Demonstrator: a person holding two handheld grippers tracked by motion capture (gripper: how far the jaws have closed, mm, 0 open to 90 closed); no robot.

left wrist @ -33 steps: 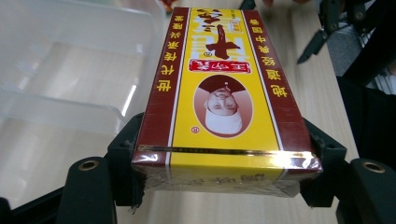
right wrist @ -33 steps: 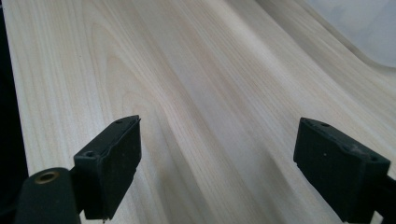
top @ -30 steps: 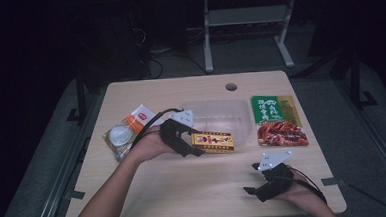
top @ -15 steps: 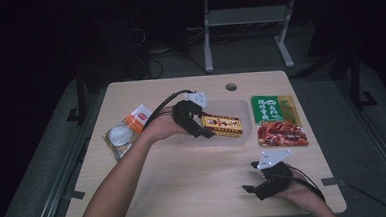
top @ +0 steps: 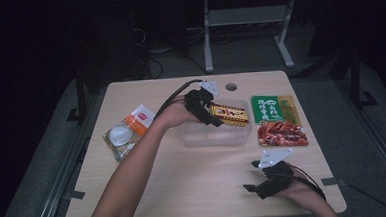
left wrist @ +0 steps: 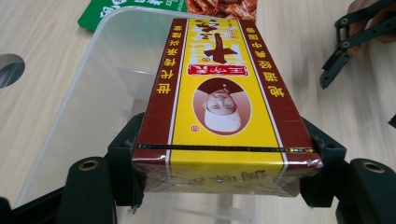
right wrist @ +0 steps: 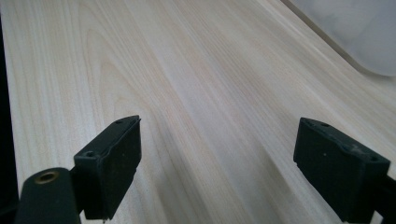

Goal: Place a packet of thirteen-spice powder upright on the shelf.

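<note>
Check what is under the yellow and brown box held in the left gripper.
The yellow and brown box, clamped in the left gripper, hangs over the clear plastic container. Through its clear wall only tabletop shows. The part of the container's floor directly beneath the box is covered.

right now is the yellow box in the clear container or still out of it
Out: the yellow box is clamped in the left gripper and held over the clear container, not resting inside it. Nothing else shows in the container.

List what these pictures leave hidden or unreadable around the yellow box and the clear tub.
- Yellow box: underside and near end hidden in the left gripper view by its own jaws.
- Clear tub: in the right gripper view, one blurred corner; the rest cut off.
- Green packet: print too small in the high view.
</note>
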